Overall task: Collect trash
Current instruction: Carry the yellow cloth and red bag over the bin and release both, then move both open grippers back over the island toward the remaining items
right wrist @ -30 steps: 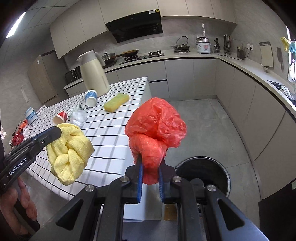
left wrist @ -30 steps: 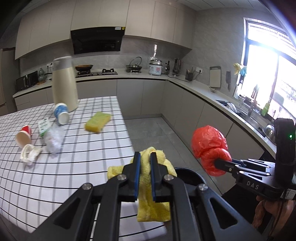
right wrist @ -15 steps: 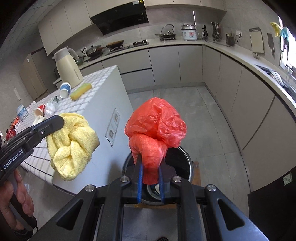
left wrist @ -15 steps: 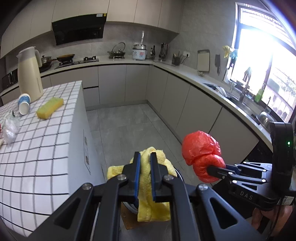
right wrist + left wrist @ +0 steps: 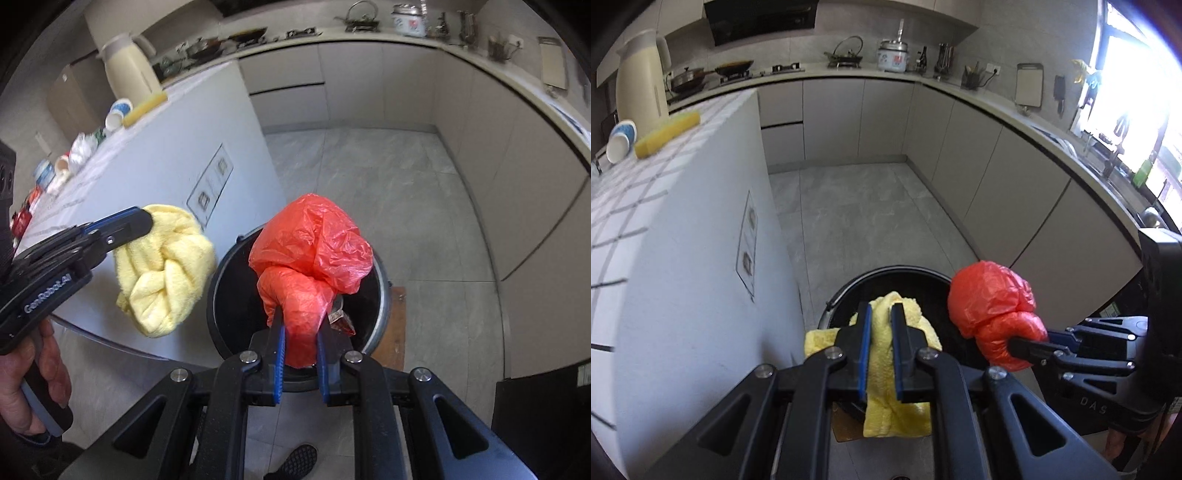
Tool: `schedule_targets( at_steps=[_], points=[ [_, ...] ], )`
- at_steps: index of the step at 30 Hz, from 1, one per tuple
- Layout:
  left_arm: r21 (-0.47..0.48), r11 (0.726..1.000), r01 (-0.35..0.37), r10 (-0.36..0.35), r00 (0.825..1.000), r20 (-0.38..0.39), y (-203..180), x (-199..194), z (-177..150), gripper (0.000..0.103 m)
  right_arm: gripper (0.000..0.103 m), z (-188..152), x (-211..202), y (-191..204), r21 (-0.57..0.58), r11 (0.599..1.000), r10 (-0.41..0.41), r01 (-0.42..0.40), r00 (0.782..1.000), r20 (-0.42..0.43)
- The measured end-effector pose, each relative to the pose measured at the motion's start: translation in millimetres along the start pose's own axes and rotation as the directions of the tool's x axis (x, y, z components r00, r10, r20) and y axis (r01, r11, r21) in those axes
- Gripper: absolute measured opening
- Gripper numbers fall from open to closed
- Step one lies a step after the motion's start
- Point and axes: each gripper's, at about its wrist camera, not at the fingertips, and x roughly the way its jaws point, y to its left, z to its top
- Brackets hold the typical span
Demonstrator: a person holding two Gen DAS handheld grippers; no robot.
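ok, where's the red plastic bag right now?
Clamped in the right tool, the red plastic bag hangs over the open black trash bin on the floor, right of the yellow towel.

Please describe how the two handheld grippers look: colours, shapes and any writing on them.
Both are black, with angular linked arms, silver round bolts and blue pads on the inner finger faces. The left gripper reads "GenRobot.AI" in white on its side, seen from the right wrist. The right gripper reads "DAS", seen from the left wrist.

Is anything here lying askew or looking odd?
Yes: on the checked counter, a blue-and-white paper cup lies tipped on its side beside the yellow sponge, its mouth facing out. Nothing looks spilled around it.
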Motion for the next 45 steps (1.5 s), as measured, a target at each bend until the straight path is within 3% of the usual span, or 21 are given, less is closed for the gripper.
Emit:
schedule_targets(
  at_steps=[2,4,5,6,7,8,11,16,21,28,34,45],
  points=[
    [-0.002,1.0,0.004,-0.004,1.0,-0.026,-0.8,12.3,-2.5,0.018,0.016,1.6,18.6,-0.7,-0.02,1.0,0.009,-0.01,0.999,-0.032],
    [0.016,1.0,0.006,-0.005,0.998,-0.06,-0.2,27.4,-3.5,0.045,0.021,3.0,35.5,-5.2,-0.059,0.998,-0.018,0.016,0.999,-0.028],
    [0.036,0.999,-0.037,0.04,0.997,-0.069,-0.1,31.6,-1.9,0.069,0.031,4.4,47.4,-6.8,-0.087,0.994,-0.068,0.065,0.997,-0.025],
    [0.047,0.997,-0.059,0.062,0.996,-0.067,0.1,31.9,0.1,0.076,0.068,6.1,57.8,-10.5,-0.105,0.986,-0.131,0.126,0.991,-0.041],
    [0.044,0.996,-0.075,0.077,0.996,-0.051,1.6,28.1,2.9,0.076,0.09,7.2,64.0,-16.8,-0.111,0.979,-0.178,0.172,0.983,-0.051],
    [0.031,0.996,-0.084,0.085,0.995,-0.043,2.7,24.1,5.0,0.077,0.093,8.0,62.7,-25.3,-0.1,0.978,-0.189,0.185,0.981,-0.032],
    [0.02,0.992,-0.123,0.123,0.992,-0.024,0.6,11.9,9.6,0.098,0.103,9.4,52.4,-48.7,-0.033,0.967,-0.254,0.253,0.967,-0.017],
    [0.029,0.995,-0.094,0.093,0.995,0.023,-16.6,-17.4,20.4,0.099,0.103,11.4,27.9,-73.5,0.081,0.956,-0.283,0.282,0.959,0.006],
    [0.038,0.997,-0.066,0.063,0.996,0.061,-23.5,-43.8,30.8,0.1,0.103,16.3,1.0,-67.7,0.12,0.957,-0.273,0.264,0.96,0.06],
    [0.037,0.998,-0.044,0.04,0.993,0.114,-11.5,-63.9,48.8,0.103,0.103,25.7,-27.3,-41.8,0.146,0.959,-0.259,0.242,0.959,0.115],
    [0.033,0.998,-0.05,0.045,0.989,0.141,8.0,-83.3,50.0,0.103,0.103,35.1,-57.7,-18.3,0.176,0.951,-0.282,0.253,0.944,0.17],
    [-0.015,0.996,-0.085,0.087,0.981,0.176,72.0,-124.1,42.6,0.103,0.103,55.4,-81.5,57.5,0.139,0.96,-0.271,0.243,0.932,0.24]
  ],
)
